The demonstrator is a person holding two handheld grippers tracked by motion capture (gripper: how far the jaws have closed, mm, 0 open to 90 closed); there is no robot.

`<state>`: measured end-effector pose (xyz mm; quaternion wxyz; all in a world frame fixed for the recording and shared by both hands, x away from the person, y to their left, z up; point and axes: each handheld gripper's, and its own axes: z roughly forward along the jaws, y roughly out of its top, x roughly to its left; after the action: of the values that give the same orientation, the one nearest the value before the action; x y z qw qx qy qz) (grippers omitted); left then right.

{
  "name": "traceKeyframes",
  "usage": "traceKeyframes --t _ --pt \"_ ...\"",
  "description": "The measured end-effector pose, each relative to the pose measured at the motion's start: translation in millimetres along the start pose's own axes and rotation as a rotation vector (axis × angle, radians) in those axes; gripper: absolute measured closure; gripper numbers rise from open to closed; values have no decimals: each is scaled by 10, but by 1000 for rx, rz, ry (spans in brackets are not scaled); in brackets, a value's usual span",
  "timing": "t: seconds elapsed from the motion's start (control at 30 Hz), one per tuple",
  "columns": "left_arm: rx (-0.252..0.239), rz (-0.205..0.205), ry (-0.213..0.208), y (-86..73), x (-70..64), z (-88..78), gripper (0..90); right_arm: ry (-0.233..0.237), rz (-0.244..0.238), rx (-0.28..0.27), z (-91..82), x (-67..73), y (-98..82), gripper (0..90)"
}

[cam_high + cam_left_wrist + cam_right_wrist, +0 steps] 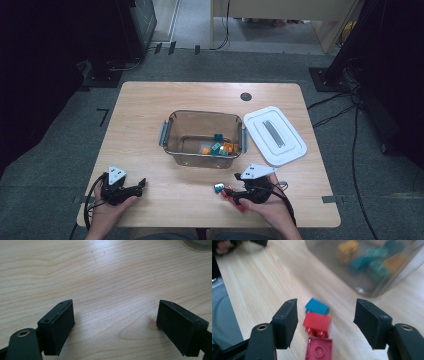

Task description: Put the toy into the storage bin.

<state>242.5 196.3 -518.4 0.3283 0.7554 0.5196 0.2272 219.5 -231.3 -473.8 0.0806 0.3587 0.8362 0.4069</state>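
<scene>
A small blue brick (317, 306) lies on the wooden table just in front of a red brick (317, 323), and a darker red brick (319, 350) lies studs-down behind that one. My right gripper (327, 311) hangs low over them, open, with the red brick between its jaws and neither pad touching it. In the high view this gripper (227, 192) is near the front edge, right of centre, beside the blue brick (218, 188). My left gripper (116, 312) stands open over bare wood at the front left (141, 184).
A clear plastic box (170, 131) with grey latches sits mid-table and holds several orange and teal bricks (217, 147). Its white lid (274, 135) lies to the right of it. The box wall (367, 287) stands close beyond my right gripper.
</scene>
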Motion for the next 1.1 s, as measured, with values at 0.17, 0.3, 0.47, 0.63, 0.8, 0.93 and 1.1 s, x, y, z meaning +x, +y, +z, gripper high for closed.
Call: traceKeyframes --t 0.17,0.3,0.47,0.63,0.8,0.93,1.1 --pt "-1 0 0 0 0 0 147 -20 -19 43 129 60 -67 361" --pt "-1 -1 0 0 0 1 146 -34 -44 81 210 122 -91 396" --pt "-1 1 -1 0 -1 1 146 -65 -62 123 294 134 -142 525" --pt "-1 1 -2 0 -1 1 146 -56 -41 98 276 89 -134 597" --pt "0 2 -2 0 -1 0 147 -51 -26 79 240 42 -130 599" --pt "0 4 -5 1 0 1 146 -59 -5 59 185 -22 -127 600" --pt "0 6 -6 18 -4 18 145 -71 40 18 76 -128 -150 600"
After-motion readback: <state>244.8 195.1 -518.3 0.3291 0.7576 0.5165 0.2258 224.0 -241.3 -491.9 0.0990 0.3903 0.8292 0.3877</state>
